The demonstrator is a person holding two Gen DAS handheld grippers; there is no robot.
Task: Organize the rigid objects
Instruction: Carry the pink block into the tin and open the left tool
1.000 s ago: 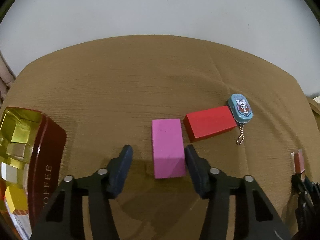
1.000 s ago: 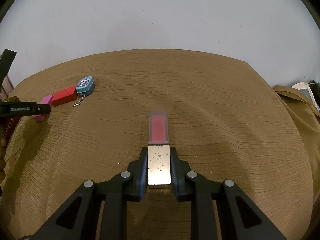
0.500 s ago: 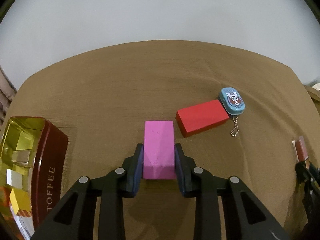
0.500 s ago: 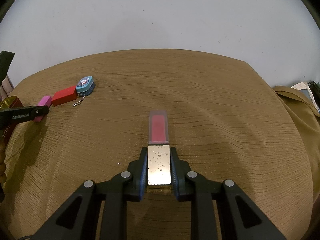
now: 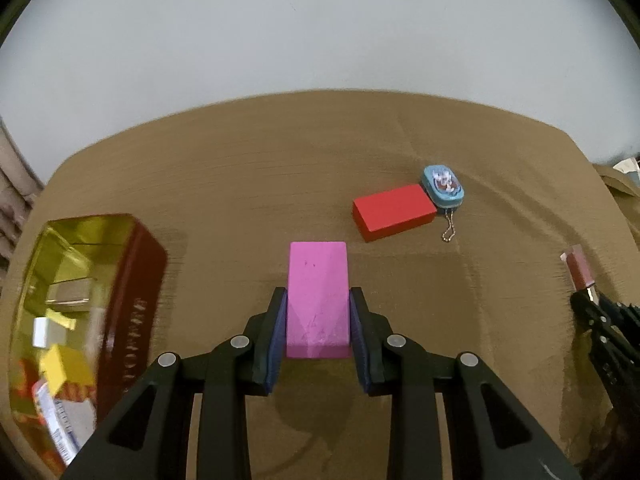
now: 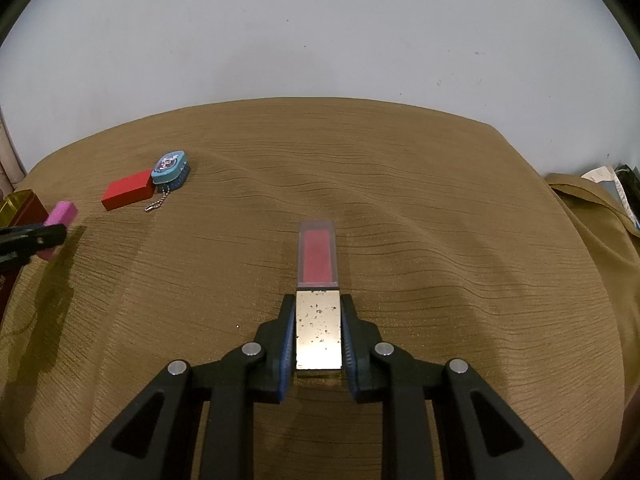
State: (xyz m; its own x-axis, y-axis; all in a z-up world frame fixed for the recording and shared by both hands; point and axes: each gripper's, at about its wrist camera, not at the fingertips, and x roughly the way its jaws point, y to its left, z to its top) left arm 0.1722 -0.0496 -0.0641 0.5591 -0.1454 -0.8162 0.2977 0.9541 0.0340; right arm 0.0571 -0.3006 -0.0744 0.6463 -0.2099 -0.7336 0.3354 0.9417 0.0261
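My left gripper [image 5: 318, 300] is shut on a pink block [image 5: 318, 288] and holds it above the brown cloth. The block also shows at the left edge of the right wrist view [image 6: 60, 216]. A dark red toffee tin [image 5: 132, 280] with a gold inside stands open to the left and holds several small items. My right gripper [image 6: 318, 312] is shut on a lipstick with a silver base and clear cap [image 6: 318, 264], low over the cloth. A red block [image 5: 394, 212] and a blue keychain tin [image 5: 443, 184] lie touching each other beyond the pink block.
The brown cloth [image 6: 440, 220] covers the table and is wrinkled in the middle. A white wall stands behind. Folded cloth and papers [image 6: 608, 188] lie off the right edge. The right gripper with its lipstick [image 5: 580, 272] shows at the right of the left wrist view.
My left gripper closed on the pink block and lifted it toward the tin side; the red block and keychain tin now sit farther away. The right gripper has not moved.
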